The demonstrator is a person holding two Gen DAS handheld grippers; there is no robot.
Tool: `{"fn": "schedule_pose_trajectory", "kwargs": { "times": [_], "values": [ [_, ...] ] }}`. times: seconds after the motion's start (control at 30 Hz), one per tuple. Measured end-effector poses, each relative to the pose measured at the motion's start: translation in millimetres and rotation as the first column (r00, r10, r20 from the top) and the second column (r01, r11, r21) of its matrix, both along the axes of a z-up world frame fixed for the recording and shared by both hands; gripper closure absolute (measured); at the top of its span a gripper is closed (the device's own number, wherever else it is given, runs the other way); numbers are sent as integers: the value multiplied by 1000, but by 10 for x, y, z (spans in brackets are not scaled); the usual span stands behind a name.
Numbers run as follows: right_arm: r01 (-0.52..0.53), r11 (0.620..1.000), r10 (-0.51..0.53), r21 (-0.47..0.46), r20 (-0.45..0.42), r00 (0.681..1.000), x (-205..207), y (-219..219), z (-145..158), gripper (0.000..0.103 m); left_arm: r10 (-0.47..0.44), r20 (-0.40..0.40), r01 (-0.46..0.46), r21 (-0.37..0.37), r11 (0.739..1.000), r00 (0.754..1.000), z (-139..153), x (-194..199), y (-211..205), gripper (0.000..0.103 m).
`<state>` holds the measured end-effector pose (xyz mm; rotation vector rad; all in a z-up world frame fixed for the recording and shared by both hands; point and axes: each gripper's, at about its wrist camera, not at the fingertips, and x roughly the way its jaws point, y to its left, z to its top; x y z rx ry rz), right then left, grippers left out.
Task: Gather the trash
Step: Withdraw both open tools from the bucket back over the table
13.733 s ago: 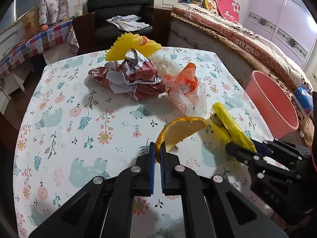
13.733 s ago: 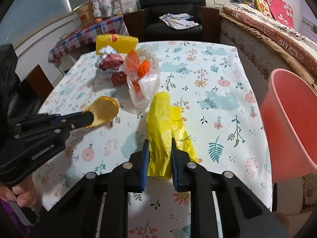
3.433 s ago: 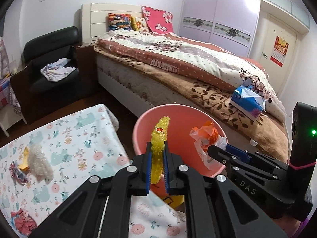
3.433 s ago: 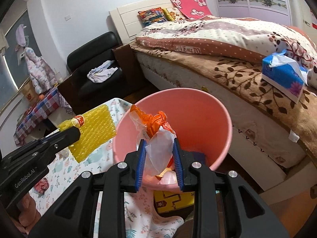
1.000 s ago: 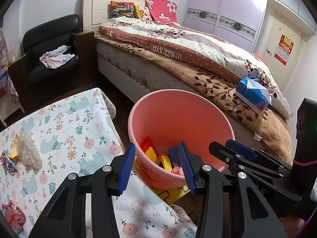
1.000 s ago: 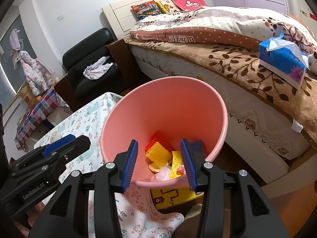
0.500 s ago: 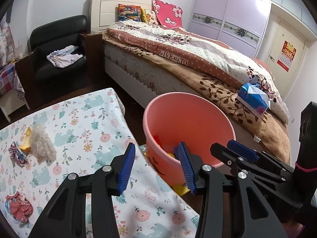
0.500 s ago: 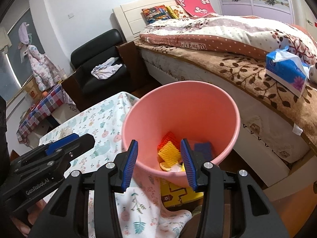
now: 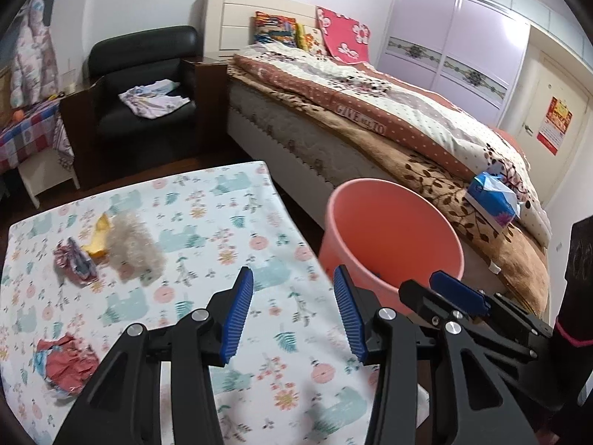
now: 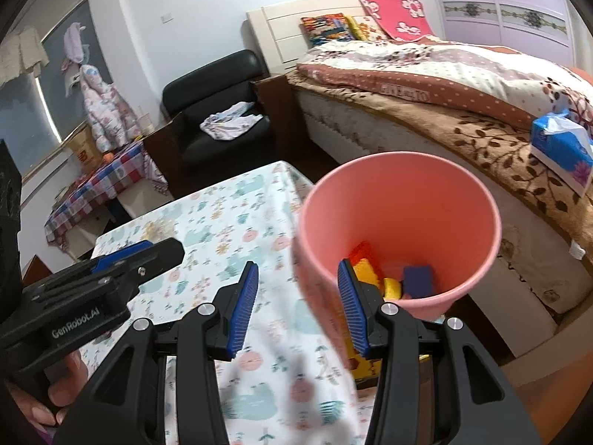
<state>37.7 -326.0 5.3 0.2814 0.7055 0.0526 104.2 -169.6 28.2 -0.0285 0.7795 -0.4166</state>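
My left gripper [image 9: 293, 309] is open and empty above the table's right side. Open and empty too, my right gripper [image 10: 298, 306] hangs over the table edge beside the pink bin [image 10: 404, 200]. The bin [image 9: 389, 222] stands on the floor right of the table and holds yellow, orange and blue trash [image 10: 385, 274]. On the floral tablecloth [image 9: 207, 222] at the left lie a clear crumpled plastic wad [image 9: 131, 241], a yellow peel [image 9: 98, 239], a small red-and-white wrapper [image 9: 72, 261] and a crumpled red paper [image 9: 61, 365]. The right gripper also shows at the lower right of the left wrist view [image 9: 459, 293].
A bed [image 9: 370, 111] with a blue tissue pack [image 9: 493, 200] runs behind the bin. A black armchair [image 9: 144, 85] with cloth on it stands beyond the table. A checked side table [image 10: 100, 181] is at the far left. A yellow box [image 10: 365, 363] lies under the bin's near side.
Both grippers have drawn back from above the bin toward the table. The bin has shifted right in both views and more tablecloth and trash shows at the left. Jaws stay as wide.
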Motion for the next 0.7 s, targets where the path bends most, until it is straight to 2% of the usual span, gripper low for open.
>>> {"fn": "schedule_pose_trajectory", "kwargs": {
  "times": [0.4, 0.7],
  "values": [
    [-99, 995, 99, -21, 16, 995, 4, 509, 15, 58, 82, 1, -82, 8, 997, 997, -34, -100, 532, 58],
    [-167, 985, 168, -38, 31, 985, 82, 858, 54, 58, 169, -28, -169, 11, 986, 985, -117, -111, 989, 58]
  ]
}}
